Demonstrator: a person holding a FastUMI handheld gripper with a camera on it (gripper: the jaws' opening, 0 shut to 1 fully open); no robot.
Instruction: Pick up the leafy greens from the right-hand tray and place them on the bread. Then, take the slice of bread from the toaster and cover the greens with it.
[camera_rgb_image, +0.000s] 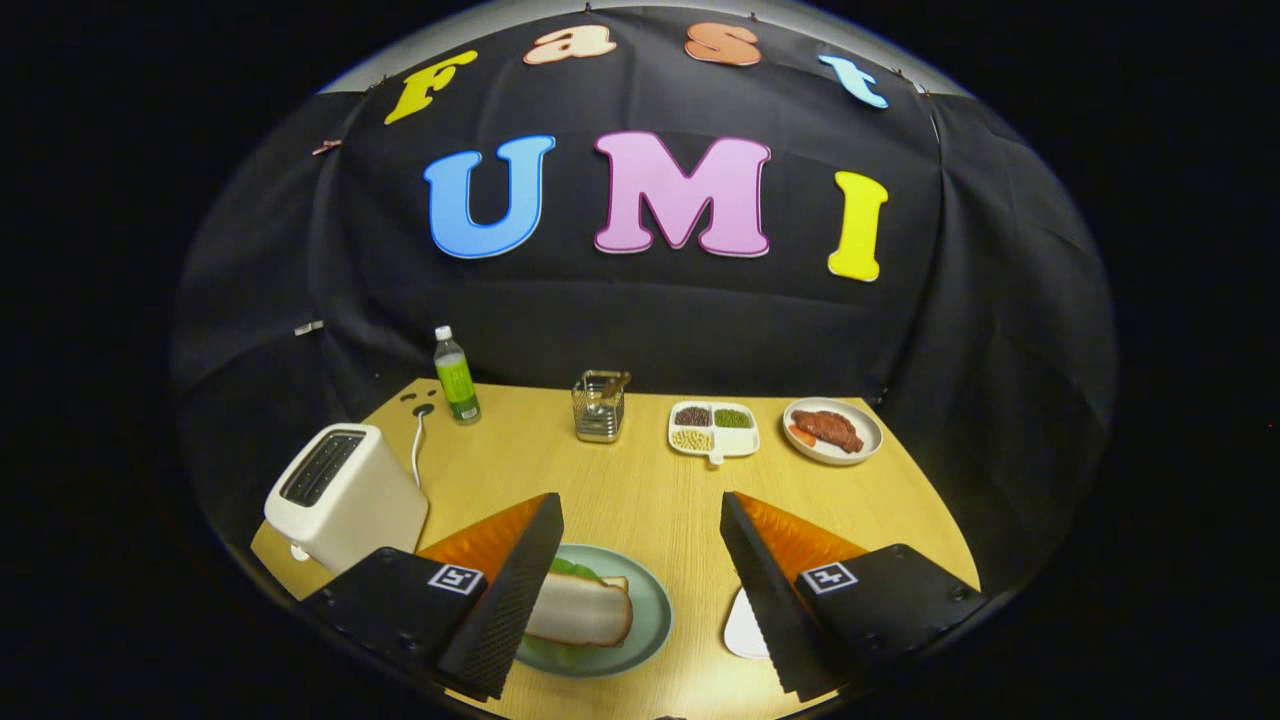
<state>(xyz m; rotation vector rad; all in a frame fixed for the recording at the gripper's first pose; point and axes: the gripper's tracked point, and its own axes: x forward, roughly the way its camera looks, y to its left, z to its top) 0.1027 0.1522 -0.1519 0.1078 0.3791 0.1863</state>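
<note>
My gripper (640, 520) is open above the wooden table (640, 490), with nothing between its fingers. Just beside the left finger (510, 590) lies a green plate (650, 610) carrying a slice of bread (585, 610); leafy greens (575, 570) peek out from under the slice at its far edge. The left finger hides part of that plate. A white toaster (345, 495) stands to the left, its slots looking dark and empty. A white tray (742, 630) shows as a sliver beside the right finger (770, 590), mostly hidden by it.
At the back of the table stand a green bottle (456, 378), a metal utensil holder (599, 407), a divided white dish of beans (713, 430) and a plate with meat (832, 431). The toaster's cord (418, 440) runs to a socket.
</note>
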